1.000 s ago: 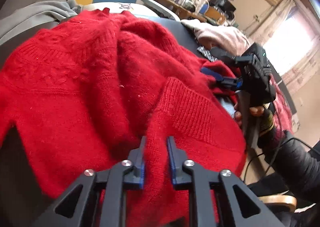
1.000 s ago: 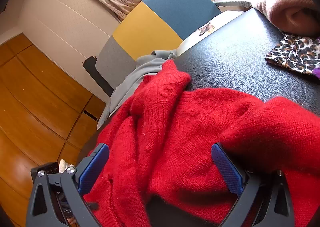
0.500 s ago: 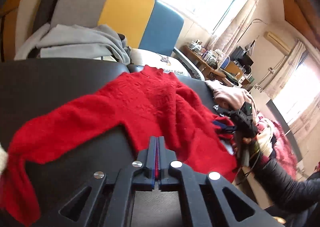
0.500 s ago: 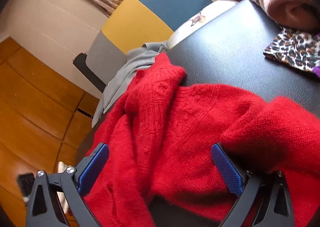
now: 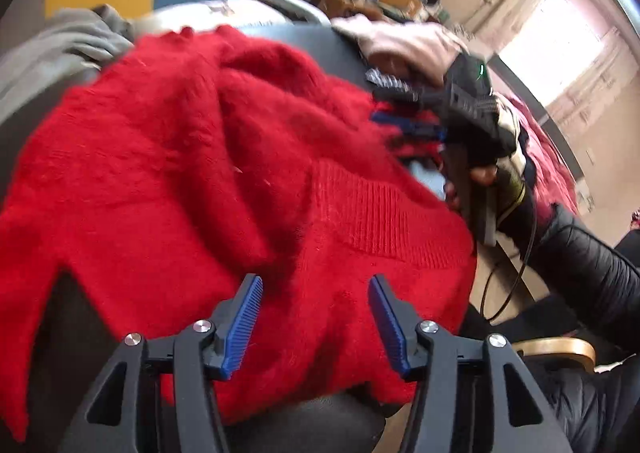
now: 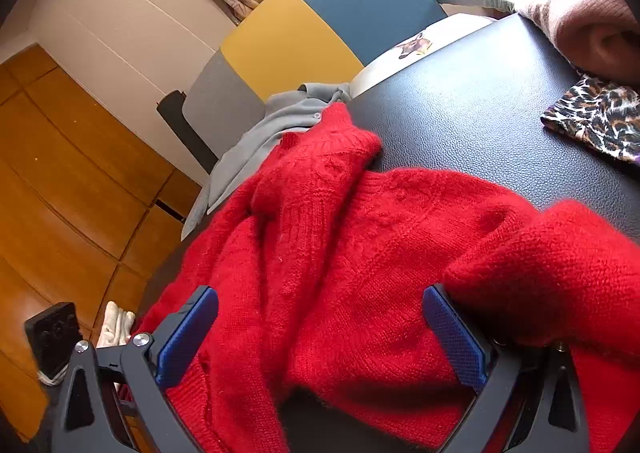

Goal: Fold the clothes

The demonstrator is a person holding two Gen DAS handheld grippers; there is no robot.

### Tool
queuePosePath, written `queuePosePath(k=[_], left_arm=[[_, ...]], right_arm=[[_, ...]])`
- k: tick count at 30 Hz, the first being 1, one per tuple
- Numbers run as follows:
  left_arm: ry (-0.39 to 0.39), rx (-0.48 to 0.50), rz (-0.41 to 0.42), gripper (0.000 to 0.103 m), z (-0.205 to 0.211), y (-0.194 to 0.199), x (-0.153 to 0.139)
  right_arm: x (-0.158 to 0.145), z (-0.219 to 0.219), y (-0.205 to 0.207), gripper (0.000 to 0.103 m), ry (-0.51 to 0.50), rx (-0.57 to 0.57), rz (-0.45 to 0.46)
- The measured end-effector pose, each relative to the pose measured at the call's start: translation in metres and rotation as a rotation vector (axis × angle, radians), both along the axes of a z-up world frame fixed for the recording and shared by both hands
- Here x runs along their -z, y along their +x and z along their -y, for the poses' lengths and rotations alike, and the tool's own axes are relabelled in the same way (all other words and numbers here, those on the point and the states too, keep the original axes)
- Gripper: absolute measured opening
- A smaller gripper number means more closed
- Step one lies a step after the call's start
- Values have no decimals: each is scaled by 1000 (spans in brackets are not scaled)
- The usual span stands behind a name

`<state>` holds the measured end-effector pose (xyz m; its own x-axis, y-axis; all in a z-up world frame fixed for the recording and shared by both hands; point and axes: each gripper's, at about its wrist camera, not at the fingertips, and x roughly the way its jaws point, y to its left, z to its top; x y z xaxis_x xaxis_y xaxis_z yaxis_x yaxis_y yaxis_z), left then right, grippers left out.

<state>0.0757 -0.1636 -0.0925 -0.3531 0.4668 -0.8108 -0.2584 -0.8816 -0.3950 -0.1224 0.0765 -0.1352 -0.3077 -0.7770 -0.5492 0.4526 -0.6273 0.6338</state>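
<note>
Handling soft, fluffy knit: red sweater [image 5: 224, 173] slumps on tabletop [image 6: 480, 101]; left gripper [image 5: 314, 323] opening, unloaded, right gripper [image 6: 320, 333] agape; grab ribbed hem.

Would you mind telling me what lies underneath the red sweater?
The red sweater lies on a black padded tabletop, which shows bare beyond it. At its far end, a grey garment is draped beside it. Whatever lies beneath the sweater's middle is covered.
</note>
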Motion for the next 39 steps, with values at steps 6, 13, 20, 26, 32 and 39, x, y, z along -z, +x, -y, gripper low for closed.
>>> queuePosePath(k=[6, 13, 20, 26, 32, 39], left_arm=[[48, -96, -111, 5, 10, 30, -20], [129, -313, -263, 4, 79, 107, -69], [30, -575, -256, 4, 154, 172, -70], [-8, -768, -145, 6, 203, 208, -42], [-22, -867, -162, 17, 211, 235, -56], [-94, -655, -253, 21, 137, 209, -80]], right_arm=[[-7, 9, -7, 103, 72, -80, 47], [-3, 8, -10, 103, 52, -77, 46], [-5, 31, 6, 103, 223, -117, -112], [-4, 58, 17, 103, 453, -179, -226], [-19, 66, 25, 103, 547, -191, -239], [-24, 92, 64, 103, 754, -278, -434]])
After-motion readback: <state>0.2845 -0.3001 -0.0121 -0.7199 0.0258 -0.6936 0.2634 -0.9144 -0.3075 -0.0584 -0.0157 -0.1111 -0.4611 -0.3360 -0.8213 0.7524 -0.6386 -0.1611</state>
